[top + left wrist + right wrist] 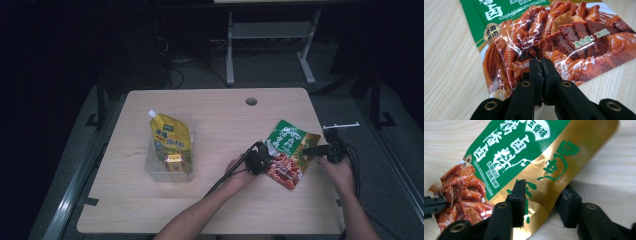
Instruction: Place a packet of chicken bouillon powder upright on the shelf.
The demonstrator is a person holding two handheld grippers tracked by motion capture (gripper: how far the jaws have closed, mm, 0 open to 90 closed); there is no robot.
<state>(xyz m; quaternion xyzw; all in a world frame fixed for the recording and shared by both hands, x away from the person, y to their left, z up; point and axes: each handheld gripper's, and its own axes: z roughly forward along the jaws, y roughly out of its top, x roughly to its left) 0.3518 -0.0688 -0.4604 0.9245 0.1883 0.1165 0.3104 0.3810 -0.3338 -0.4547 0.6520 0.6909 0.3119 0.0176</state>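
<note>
Pouch (286, 152) — green, gold and red — is lying at the table's (215, 210) right side, between your two grippers. Your left gripper (541, 61) is pinching its red end with jaws fully together. Your right gripper (544, 195) is straddling the gold corner (one jaw above the foil, one beneath), jaws partly apart and not yet pressing. A yellow pouch (170, 140) is resting in the clear tub (152, 170), well apart.
</note>
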